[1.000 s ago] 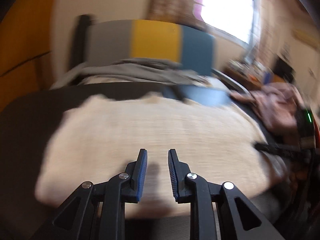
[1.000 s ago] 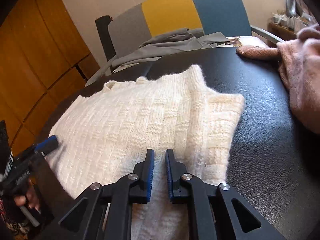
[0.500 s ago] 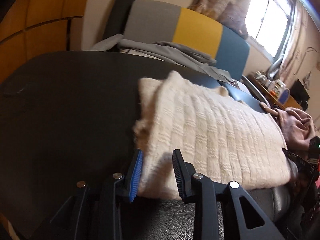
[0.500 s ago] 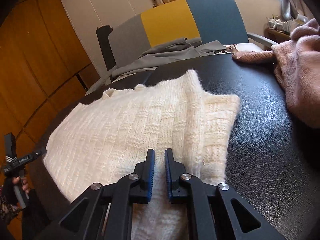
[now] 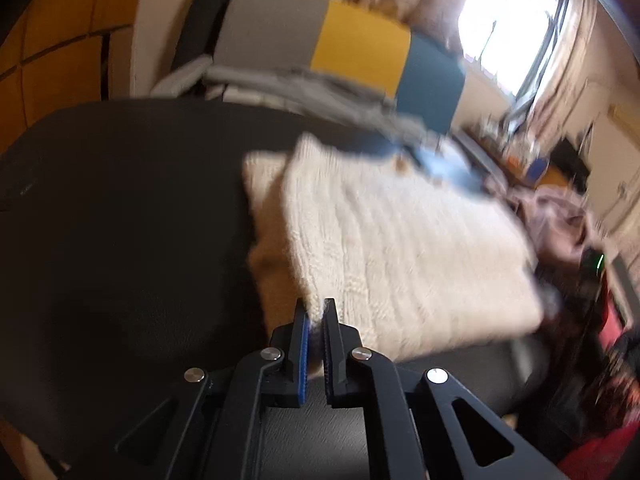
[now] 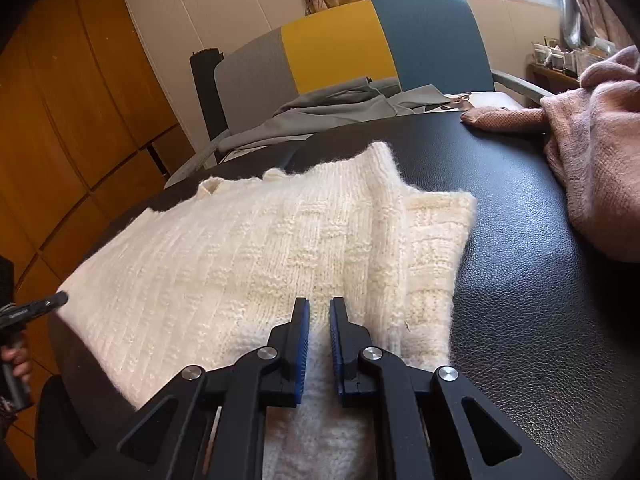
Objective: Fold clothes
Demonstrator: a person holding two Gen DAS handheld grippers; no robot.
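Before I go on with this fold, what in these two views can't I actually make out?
- Left wrist view: motion blur smears the cream sweater and the pink garment.
- Right wrist view: the right gripper covers the sweater's near edge, so its grip is unclear.
- Right wrist view: the left gripper is cut off by the frame edge.

A home: curtained window (image 5: 508, 36); tricolour chair (image 6: 360, 60); wooden cupboards (image 6: 72, 128).

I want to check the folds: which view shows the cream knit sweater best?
The right wrist view: the cream knit sweater is sharp there, its layered folded edge and knit pattern clear on the black table. The left wrist view shows it too, but motion-blurred.
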